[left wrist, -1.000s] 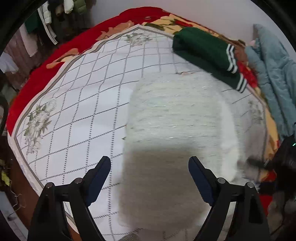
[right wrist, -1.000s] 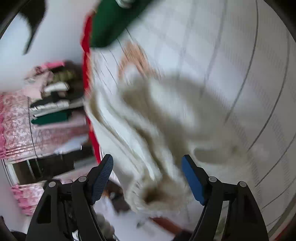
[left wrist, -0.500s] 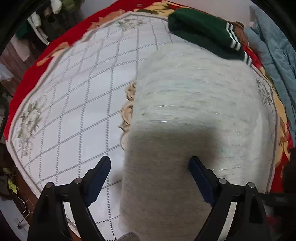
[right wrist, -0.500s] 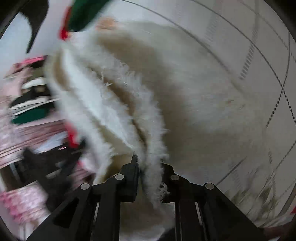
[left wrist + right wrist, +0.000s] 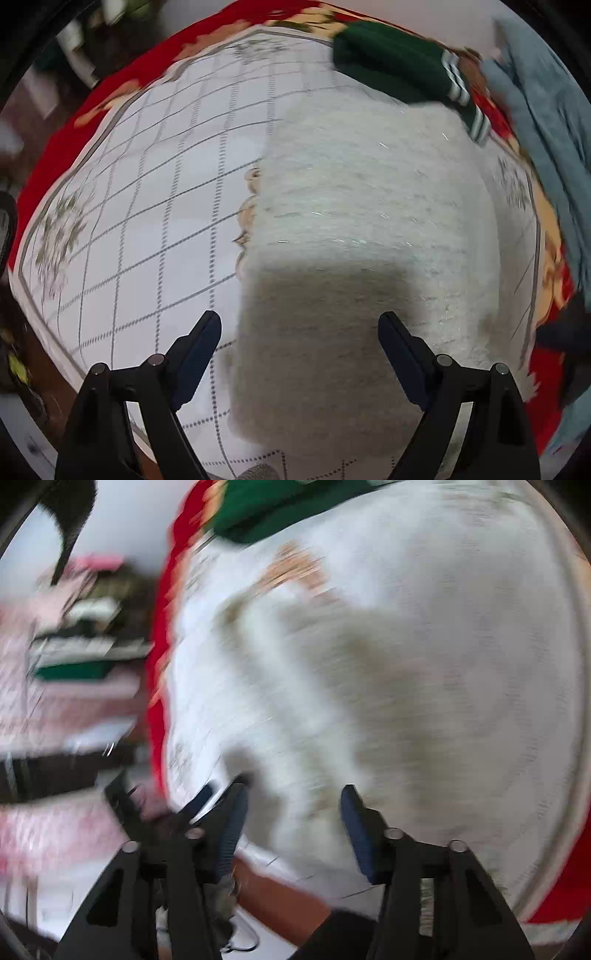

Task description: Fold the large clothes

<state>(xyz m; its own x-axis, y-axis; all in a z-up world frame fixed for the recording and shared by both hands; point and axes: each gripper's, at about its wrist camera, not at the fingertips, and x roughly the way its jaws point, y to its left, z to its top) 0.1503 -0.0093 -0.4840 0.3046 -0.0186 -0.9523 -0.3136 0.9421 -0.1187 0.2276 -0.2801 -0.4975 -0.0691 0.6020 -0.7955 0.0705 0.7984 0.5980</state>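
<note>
Sweater (image 5: 362, 236) — white, fuzzy, already folded into a long block — fills the centre and lower centre of my left wrist view, its long axis running from the bottom of the frame toward the green garment (image 5: 399, 70) at upper right. My left gripper (image 5: 300, 354) hangs directly over its near end, jaws wide, nothing between the pads. My right gripper (image 5: 291, 834) has just been opening; jaws partly apart, no cloth pinched, blur heavy. I judge the left nearer.
</note>
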